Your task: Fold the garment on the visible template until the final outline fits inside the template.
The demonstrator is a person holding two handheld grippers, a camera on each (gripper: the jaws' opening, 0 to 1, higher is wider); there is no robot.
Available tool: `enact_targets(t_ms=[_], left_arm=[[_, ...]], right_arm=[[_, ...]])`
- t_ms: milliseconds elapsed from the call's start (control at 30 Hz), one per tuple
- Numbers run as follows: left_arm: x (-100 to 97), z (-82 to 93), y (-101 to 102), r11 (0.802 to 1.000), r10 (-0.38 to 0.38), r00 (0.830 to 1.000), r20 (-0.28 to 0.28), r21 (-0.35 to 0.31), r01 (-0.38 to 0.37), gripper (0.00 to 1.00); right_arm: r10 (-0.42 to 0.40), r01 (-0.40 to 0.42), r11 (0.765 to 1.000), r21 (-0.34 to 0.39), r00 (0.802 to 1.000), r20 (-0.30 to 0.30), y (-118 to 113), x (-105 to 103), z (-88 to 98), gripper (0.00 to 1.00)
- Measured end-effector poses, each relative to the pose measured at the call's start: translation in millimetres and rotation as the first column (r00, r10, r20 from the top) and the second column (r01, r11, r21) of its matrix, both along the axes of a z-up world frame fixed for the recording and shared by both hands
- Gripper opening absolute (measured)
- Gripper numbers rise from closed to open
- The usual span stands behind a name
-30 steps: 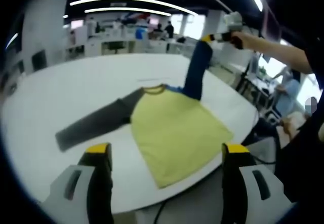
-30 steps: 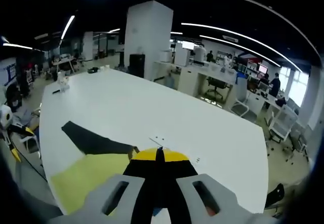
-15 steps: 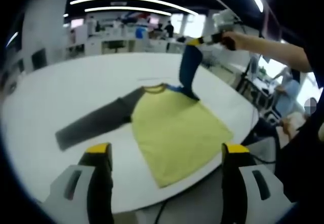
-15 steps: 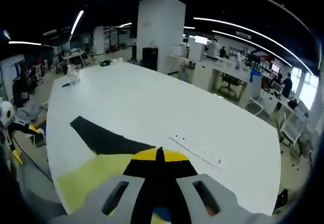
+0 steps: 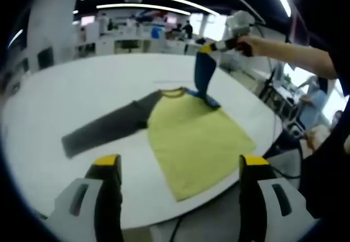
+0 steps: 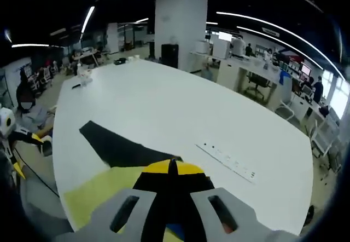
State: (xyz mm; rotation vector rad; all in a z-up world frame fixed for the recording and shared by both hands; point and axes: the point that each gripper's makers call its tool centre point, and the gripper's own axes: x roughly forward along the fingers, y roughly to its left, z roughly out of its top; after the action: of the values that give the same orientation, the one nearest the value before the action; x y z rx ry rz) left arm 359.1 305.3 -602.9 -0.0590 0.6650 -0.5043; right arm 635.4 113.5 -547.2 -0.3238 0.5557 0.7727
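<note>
Yellow garment flat; right tool clamped on blue sleeve; left tool apart.

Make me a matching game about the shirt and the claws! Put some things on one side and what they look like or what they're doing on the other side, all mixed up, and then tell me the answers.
Things:
1. Shirt body
2. Grey sleeve
3. Blue sleeve
4. Left claw

What goes with them:
A. Lifted up off the table by the right claw
B. Open, holding nothing
C. Yellow, lying flat on the white table
D. Stretched out flat on the table

Right pairs: 1-C, 2-D, 3-A, 4-B
</note>
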Motion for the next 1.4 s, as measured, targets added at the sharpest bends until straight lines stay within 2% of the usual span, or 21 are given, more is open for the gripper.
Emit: enact_targets(t_ms=[400, 867, 1233, 1367, 1400], left_arm=[[5.8, -8.2, 1.8, 1.000, 0.006, 1.000, -0.020, -0.007, -0.006, 0.85], [12.9, -17.5, 0.2, 0.999, 0.017, 0.999, -0.034, -0.029, -0.018, 0.85], [21.3, -25.3, 8.4, 0.999, 0.033, 0.999, -0.043, -0.041, -0.035, 0.84], [24.9, -29.4, 9.9, 0.998, 0.039, 0.998, -0.049, -0.049, -0.042, 0.84], [26.1, -29.8, 9.9, 0.998, 0.041, 0.998, -0.050, -0.053, -0.044, 0.84]], right_arm=[[0.048, -0.048, 0.999, -0.007, 0.998, -0.043, 24.4, 2.2, -22.4, 0.02], [0.065, -0.072, 0.995, -0.063, 0.992, -0.109, 47.8, 0.9, -66.8, 0.02], [0.020, -0.037, 0.996, -0.081, 0.980, -0.200, 61.0, 2.5, -101.7, 0.02], [-0.018, 0.003, 0.998, -0.059, 0.967, -0.255, 67.1, 1.9, -113.5, 0.02], [-0.038, 0.027, 0.999, -0.042, 0.958, -0.284, 69.2, 5.2, -118.1, 0.02]])
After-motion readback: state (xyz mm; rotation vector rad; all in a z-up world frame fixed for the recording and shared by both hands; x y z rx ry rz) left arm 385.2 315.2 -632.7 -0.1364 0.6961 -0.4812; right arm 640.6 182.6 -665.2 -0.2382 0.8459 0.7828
